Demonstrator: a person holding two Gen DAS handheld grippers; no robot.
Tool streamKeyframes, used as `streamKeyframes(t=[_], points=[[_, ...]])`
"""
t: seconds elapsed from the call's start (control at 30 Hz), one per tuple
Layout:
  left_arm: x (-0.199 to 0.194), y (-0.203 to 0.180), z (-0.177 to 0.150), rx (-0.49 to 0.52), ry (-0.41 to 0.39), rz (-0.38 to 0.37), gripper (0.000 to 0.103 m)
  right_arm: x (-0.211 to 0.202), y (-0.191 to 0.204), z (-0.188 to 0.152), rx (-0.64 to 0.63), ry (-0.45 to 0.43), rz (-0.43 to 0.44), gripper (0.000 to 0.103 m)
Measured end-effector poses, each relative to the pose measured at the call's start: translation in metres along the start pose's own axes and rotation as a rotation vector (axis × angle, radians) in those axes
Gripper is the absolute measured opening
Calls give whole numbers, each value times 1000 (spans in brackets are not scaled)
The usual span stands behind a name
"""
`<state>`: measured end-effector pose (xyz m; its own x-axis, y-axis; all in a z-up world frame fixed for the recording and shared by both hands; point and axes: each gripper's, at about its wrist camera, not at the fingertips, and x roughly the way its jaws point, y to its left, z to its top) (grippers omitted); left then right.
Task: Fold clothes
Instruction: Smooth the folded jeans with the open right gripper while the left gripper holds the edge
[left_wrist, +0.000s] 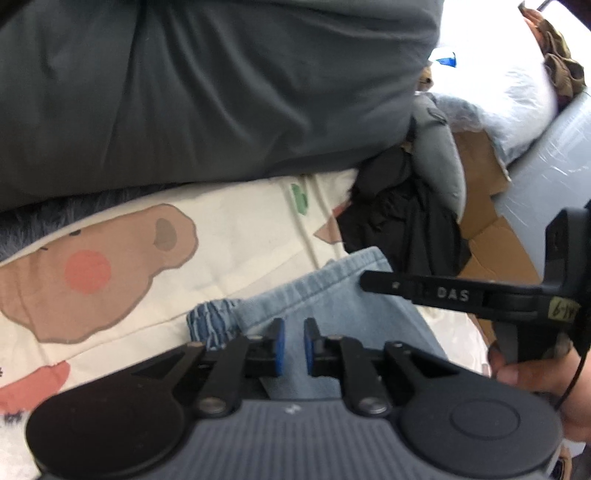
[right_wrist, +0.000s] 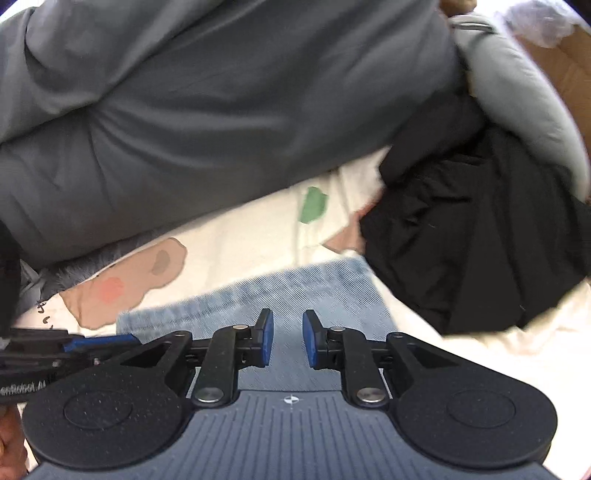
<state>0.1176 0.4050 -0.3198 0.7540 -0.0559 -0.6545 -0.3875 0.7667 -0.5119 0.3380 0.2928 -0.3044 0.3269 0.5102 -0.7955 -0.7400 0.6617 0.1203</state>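
Although both tongs hang close over the jeans (left_wrist: 332, 295), neither has cloth between its pads: the left tongs (left_wrist: 294, 345) stand with a narrow gap, the right tongs (right_wrist: 288, 338) with a slightly wider one, and only blue denim shows through each gap, lying below and not pinched. In the left view the right tongs come in from the side, with their tip over the far edge of the jeans. I judge that the folding is in an early or middle stage; how many folds are made I cannot tell, because most of the garment is hidden under the tools. The jeans are light blue, washed, with a gathered elastic part (left_wrist: 210, 325) at one edge, and they lie rather flat on a cream sheet (left_wrist: 240, 229) printed with a brown animal. Behind is a grey duvet (left_wrist: 203, 92), and beside the jeans a black garment (right_wrist: 480, 240) waits in a crumpled heap.
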Motion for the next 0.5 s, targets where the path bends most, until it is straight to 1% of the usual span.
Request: streamKeyframes(t=[0.1, 0.2, 0.23, 0.3, 0.33, 0.43, 0.5], points=[[2, -3, -3, 25, 0, 10, 17, -12, -8, -13, 16, -6, -22, 24], [8, 3, -8, 15, 10, 9, 18, -7, -14, -29, 14, 37, -44, 24], [11, 5, -9, 19, 14, 15, 15, -5, -16, -33, 14, 35, -43, 24], [17, 9, -11, 28, 23, 33, 5, 0, -17, -38, 13, 32, -44, 24], [20, 11, -12, 31, 26, 42, 3, 2, -18, -40, 11, 33, -46, 24], [23, 16, -12, 24, 33, 24, 3, 10, -16, -44, -6, 33, -64, 24], [23, 15, -11, 33, 36, 29, 3, 14, -18, -48, 4, 22, -62, 24]])
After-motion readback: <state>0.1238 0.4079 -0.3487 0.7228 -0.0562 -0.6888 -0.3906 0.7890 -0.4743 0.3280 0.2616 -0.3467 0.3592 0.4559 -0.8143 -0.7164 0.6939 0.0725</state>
